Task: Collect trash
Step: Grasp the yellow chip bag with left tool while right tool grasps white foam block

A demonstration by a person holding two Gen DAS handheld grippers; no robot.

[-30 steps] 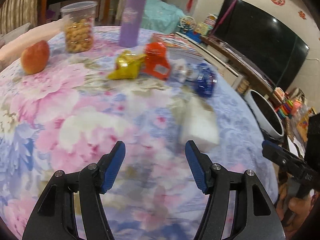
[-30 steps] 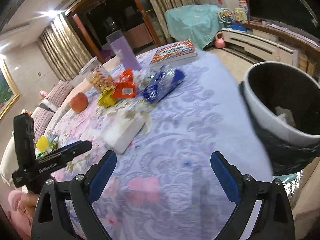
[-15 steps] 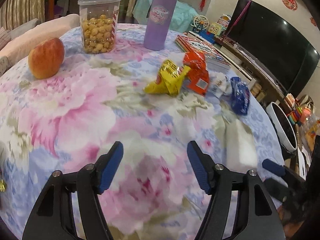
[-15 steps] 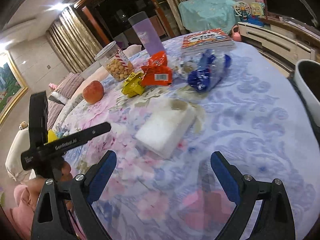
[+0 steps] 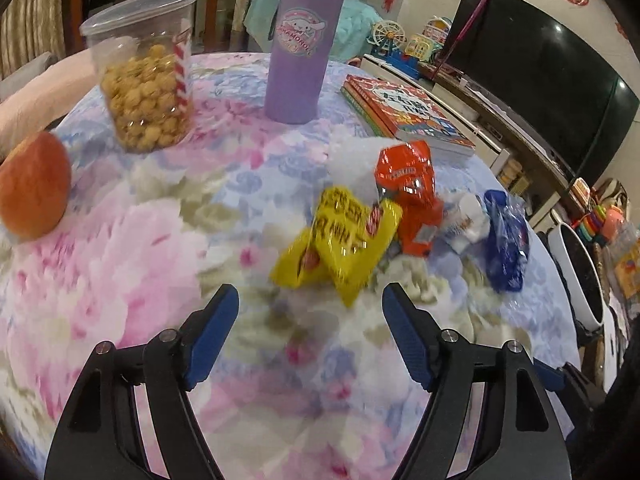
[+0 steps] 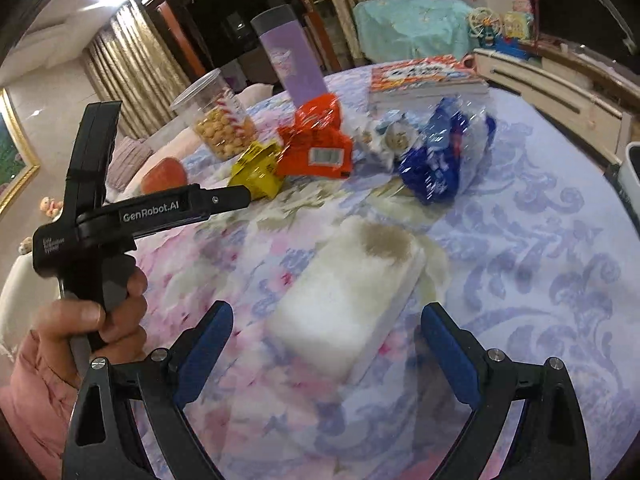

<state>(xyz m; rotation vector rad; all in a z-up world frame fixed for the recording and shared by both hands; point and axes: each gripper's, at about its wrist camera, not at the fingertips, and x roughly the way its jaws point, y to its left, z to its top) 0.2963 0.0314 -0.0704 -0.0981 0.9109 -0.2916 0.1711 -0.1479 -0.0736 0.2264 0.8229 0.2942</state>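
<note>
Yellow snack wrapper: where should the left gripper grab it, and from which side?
Take the yellow snack wrapper by its raised near corner, coming straight ahead and down from the left gripper, whose open jaws have just been opening and hold nothing. The wrapper is crumpled and peaks upward there; its far edge sits against the orange wrapper, so a far-side approach likely snags both.

Home living room: big television (image 5: 536,80) on a low cabinet (image 6: 560,80), gold curtains (image 6: 132,80), toys (image 5: 404,42), floral-clothed counter (image 5: 120,260) with snacks
</note>
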